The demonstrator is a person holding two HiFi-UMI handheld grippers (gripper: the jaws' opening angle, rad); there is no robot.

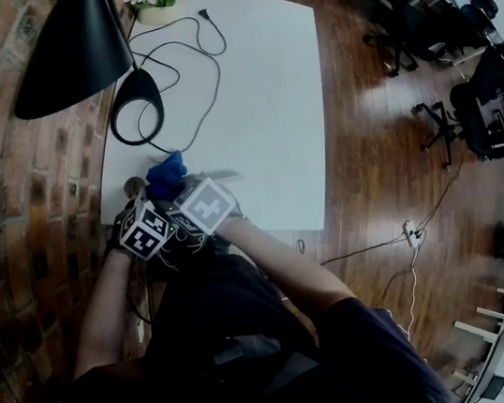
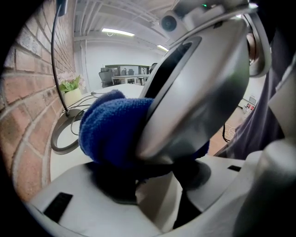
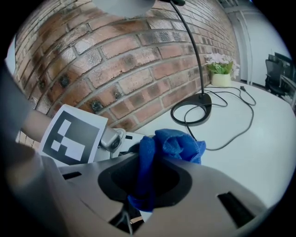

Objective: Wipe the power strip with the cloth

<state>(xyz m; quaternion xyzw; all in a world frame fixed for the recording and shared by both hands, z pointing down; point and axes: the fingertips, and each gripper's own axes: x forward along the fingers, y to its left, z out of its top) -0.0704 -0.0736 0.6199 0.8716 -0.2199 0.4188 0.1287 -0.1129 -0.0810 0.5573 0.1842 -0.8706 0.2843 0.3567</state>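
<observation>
Fingers (image 3: 81,187) of the right gripper (image 3: 148,185) are nipped almost together on the blue cloth (image 3: 173,146). A bunched wad pokes out ahead of them, and I read that as the rubbing face. Beyond it I've got the lamp's ring base (image 3: 192,113) and its cable (image 3: 240,118) on the white table (image 3: 259,152), with the brick wall (image 3: 115,60) behind.

Over to the left gripper view. The left gripper (image 2: 169,192) has its jaws standing apart around a pale bar low in the gap. I take that bar for the power strip (image 2: 154,202), clamped so it can't skate while it's wiped. The cloth wad sits right on top of it and the right gripper's grey body looms over, so most of the strip is hidden from me.

Head view now. Both grippers are bunched at the table's near-left corner, hard by the wall, with the cloth between them. A flower pot (image 1: 159,2) stands at the far end and the black lamp shade (image 1: 71,44) hangs overhead. Off to the right lie wooden floor (image 1: 364,130) and office chairs (image 1: 491,91).
</observation>
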